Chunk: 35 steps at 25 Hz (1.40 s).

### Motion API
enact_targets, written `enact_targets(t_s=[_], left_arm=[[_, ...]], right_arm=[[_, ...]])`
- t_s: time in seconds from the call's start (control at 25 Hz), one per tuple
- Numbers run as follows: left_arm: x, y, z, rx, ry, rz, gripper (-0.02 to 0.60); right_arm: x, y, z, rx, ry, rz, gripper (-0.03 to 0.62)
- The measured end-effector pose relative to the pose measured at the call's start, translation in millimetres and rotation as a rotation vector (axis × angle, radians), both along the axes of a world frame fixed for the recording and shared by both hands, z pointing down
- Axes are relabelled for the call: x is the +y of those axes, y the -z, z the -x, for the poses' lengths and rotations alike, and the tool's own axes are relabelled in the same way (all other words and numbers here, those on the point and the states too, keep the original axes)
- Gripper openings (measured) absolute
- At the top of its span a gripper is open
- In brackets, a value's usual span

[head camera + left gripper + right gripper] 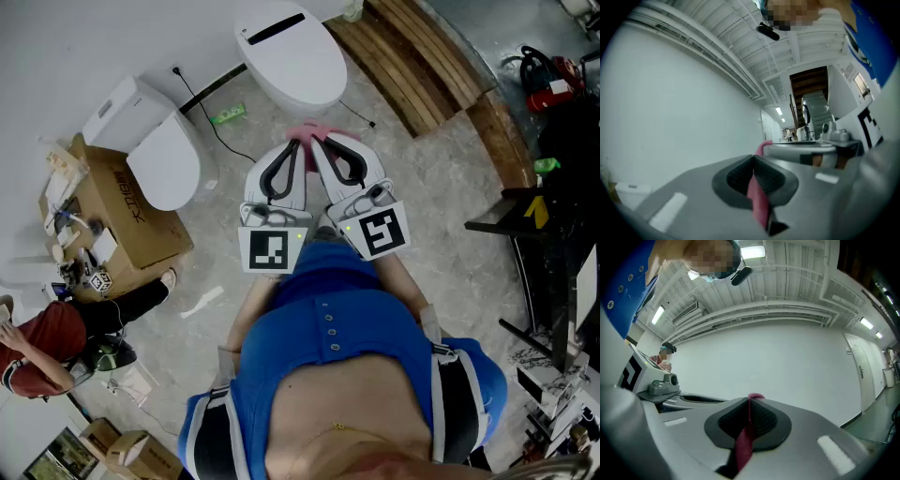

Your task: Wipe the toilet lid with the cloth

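Note:
A white toilet with its lid (292, 58) down stands at the top of the head view. Just short of it I hold both grippers side by side, tips together. A pink cloth (310, 134) shows between their tips. My left gripper (290, 153) is shut on the pink cloth (757, 200), which runs as a strip between its dark pads (735, 177). My right gripper (328, 150) is shut on the same cloth (745, 442), pinched between its pads (765, 420). Both gripper views point up at a white wall and ceiling, so the toilet is hidden there.
A second white toilet (155, 145) stands to the left beside a cardboard box (108, 217) of odds and ends. A person in red (42, 342) crouches at the lower left. A wooden bench (427, 70) runs along the upper right, and black stands (539, 262) fill the right side.

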<state>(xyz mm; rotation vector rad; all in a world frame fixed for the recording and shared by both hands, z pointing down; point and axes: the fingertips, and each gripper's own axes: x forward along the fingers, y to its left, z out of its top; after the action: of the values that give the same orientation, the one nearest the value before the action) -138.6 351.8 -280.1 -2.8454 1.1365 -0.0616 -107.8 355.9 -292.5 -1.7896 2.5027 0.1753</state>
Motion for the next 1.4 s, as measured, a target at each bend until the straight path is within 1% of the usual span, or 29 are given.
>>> enact_targets(t_s=[0.12,0.32,0.56,0.88,1.0,1.16,1.28,1.4], left_arm=[[-1,1,-3,0.000,-0.005,-0.015,0.003],[-1,-2,-10,0.009,0.008,-0.004,0.003],[-2,-7,-21,0.021,0.017,0.016,0.003],[-11,-17,-22,0.023,0.052,0.045,0.003],[-22,-22,-18,0.020,0.071,0.061,0.003],[-47,-30,-17,0.022,0.084,0.070,0.003],[-72,-33,-21,0.035,0.074,0.055,0.003],[-108,-39,-26,0.059,0.066,0.071,0.003]], right_arm=[[0,1,-4,-0.001,0.004,-0.011,0.011],[2,2,-13,-0.044,0.018,-0.014,0.011],[0,2,-25,-0.031,0.030,-0.016,0.011],[-9,-4,-33,-0.030,0.063,-0.003,0.011],[-17,-7,-33,-0.019,0.089,0.004,0.011],[-34,-12,-40,-0.012,0.091,0.005,0.011],[-54,-13,-48,-0.020,0.087,-0.006,0.012],[-85,-13,-54,-0.021,0.080,-0.020,0.011]])
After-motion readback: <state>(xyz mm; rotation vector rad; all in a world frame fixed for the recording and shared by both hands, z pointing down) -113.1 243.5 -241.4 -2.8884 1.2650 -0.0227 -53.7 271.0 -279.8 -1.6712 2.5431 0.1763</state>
